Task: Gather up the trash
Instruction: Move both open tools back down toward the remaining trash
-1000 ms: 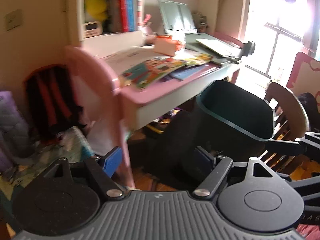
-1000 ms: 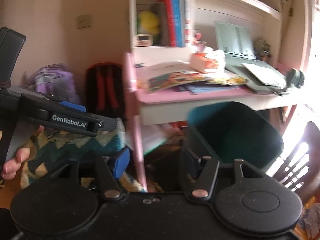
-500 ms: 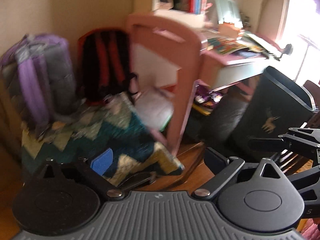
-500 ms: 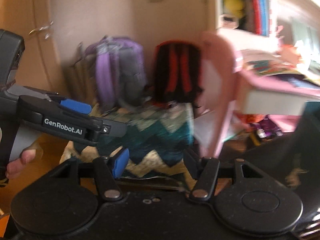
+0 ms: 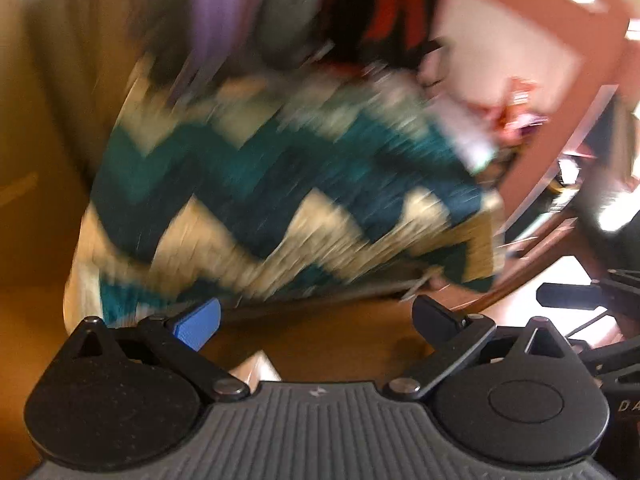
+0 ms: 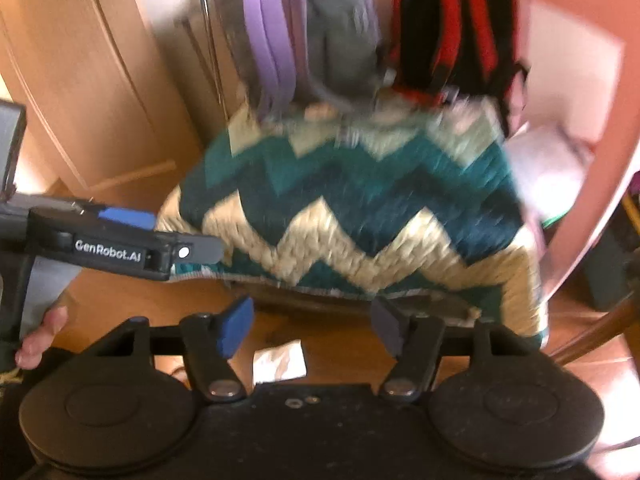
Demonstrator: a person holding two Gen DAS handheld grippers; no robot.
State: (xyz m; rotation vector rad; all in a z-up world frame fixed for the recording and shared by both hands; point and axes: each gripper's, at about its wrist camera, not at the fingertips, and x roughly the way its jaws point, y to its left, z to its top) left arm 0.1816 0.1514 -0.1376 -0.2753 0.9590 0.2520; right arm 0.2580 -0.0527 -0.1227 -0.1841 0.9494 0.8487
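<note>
A small pale scrap of paper (image 6: 280,361) lies on the wooden floor just below and between my right gripper's fingers. It also shows in the left wrist view (image 5: 256,366), partly hidden behind the gripper body. My right gripper (image 6: 314,326) is open and empty above it. My left gripper (image 5: 316,320) is open and empty; it also shows in the right wrist view (image 6: 120,240) at the left, held by a hand. The bin is out of view.
A teal and cream zigzag cushion (image 6: 360,208) lies on a chair seat straight ahead. A purple backpack (image 6: 288,28) and a red and black backpack (image 6: 452,28) lean behind it. A wooden cupboard (image 6: 88,80) is at left, a pink desk side (image 6: 592,160) at right.
Both grippers have swung left and downward, away from the desk and the dark bin, toward the floor in front of the cushion. The paper scrap has come into view.
</note>
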